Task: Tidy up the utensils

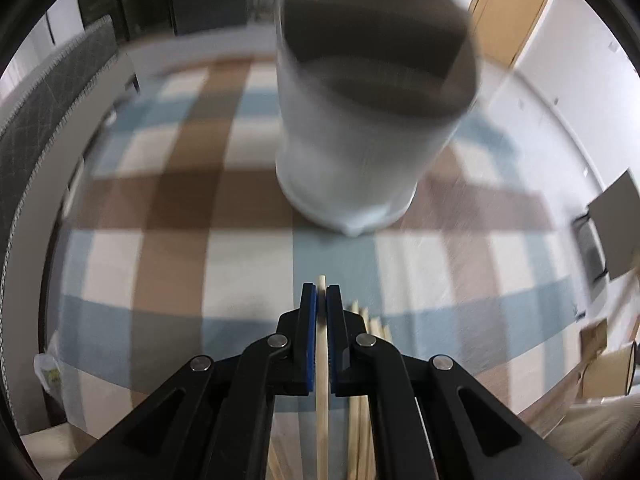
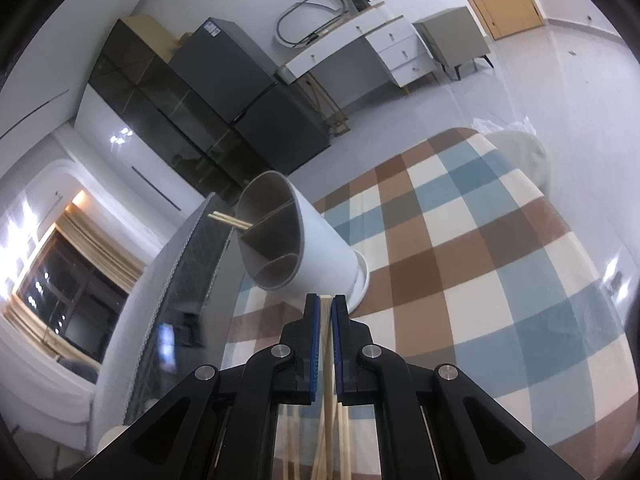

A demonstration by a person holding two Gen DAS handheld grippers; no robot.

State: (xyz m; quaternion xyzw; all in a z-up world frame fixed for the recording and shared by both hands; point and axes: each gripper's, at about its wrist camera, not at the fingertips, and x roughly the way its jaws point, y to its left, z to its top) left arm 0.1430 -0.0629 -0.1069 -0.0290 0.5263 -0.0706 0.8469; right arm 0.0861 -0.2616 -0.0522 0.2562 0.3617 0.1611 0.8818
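Note:
A white cylindrical utensil holder [image 1: 360,152] with inner dividers stands on the checked tablecloth [image 1: 180,208], blurred, just beyond my left gripper [image 1: 322,292]. That gripper is shut on a pale wooden chopstick [image 1: 322,380] that runs lengthwise between its blue pads. Several more chopsticks [image 1: 366,420] lie on the cloth under its right finger. In the right wrist view the holder [image 2: 320,256] sits close ahead with two chopsticks [image 2: 230,220] poking out of one compartment. My right gripper [image 2: 326,302] is shut on another chopstick [image 2: 328,360], with more sticks below it.
A grey quilted panel [image 2: 188,280] stands at the table's left edge beside the holder. A white rounded object [image 2: 520,152] sits at the table's far corner. Dark cabinets [image 2: 200,112] and a white desk [image 2: 360,52] line the far wall.

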